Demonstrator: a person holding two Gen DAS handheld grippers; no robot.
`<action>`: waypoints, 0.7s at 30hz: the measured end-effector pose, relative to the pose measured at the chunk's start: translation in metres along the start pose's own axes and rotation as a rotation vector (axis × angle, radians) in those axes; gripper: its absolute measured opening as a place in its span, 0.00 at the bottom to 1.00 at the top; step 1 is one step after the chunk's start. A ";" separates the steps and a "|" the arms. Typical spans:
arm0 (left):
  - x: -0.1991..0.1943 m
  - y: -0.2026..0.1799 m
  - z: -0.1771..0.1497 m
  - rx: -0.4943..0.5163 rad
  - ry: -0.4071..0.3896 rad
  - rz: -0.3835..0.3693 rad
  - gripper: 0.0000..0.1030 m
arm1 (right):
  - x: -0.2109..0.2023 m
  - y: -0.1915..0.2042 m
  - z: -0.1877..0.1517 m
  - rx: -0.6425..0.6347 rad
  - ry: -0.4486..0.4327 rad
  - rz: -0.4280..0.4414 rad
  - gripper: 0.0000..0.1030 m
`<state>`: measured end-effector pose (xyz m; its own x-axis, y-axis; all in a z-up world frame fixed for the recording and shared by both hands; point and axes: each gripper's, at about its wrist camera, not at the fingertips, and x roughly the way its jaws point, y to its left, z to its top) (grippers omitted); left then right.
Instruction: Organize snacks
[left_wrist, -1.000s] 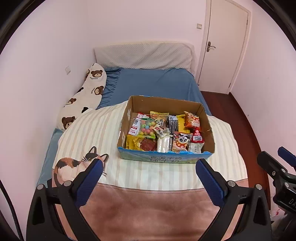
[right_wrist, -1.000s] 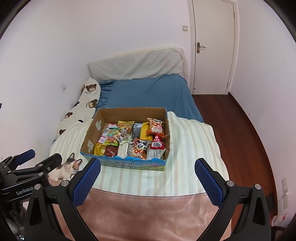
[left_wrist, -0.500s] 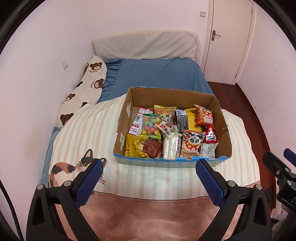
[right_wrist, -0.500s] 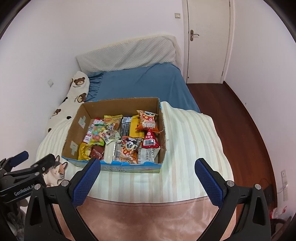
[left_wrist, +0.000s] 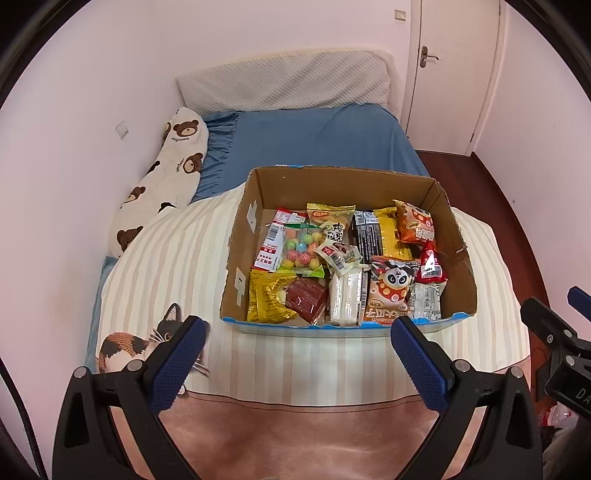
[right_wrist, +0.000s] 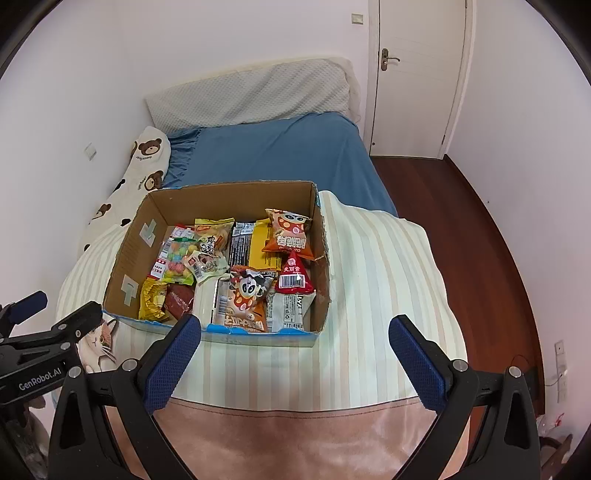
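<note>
Two grippers hover over the bed (left_wrist: 332, 136), which fills most of what lies ahead of you, its blue sheet stretching away from your fingers. Nearer to you, directly under both tools, spreads the striped quilt (right_wrist: 376, 280). On that quilt, just ahead of your left gripper (left_wrist: 295, 354) and ahead and slightly left of your right gripper (right_wrist: 295, 354), sits the cardboard box (left_wrist: 456, 236), open at the top and filled with snacks. Among them, the panda packet (left_wrist: 391, 291) lies at the box's near edge, and the red triangular pouch (right_wrist: 293, 278) sits just to its right. Your left tool is spread wide with nothing between its blue pads (left_wrist: 177, 365); your right one is likewise spread and empty.
</note>
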<state>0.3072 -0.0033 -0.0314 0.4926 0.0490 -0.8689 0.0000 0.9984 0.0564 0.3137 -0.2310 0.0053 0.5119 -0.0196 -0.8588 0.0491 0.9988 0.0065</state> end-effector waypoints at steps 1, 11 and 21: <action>0.000 0.000 0.000 0.002 0.001 -0.002 1.00 | 0.000 0.000 0.000 -0.001 -0.001 0.001 1.00; 0.003 0.000 0.002 0.015 0.004 -0.001 1.00 | 0.005 0.001 0.001 -0.008 0.014 0.004 1.00; 0.002 0.000 0.003 0.017 0.008 -0.008 1.00 | 0.005 0.001 0.000 -0.014 0.022 0.005 1.00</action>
<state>0.3109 -0.0031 -0.0320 0.4855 0.0417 -0.8733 0.0185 0.9981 0.0580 0.3163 -0.2299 0.0009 0.4933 -0.0133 -0.8698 0.0343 0.9994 0.0042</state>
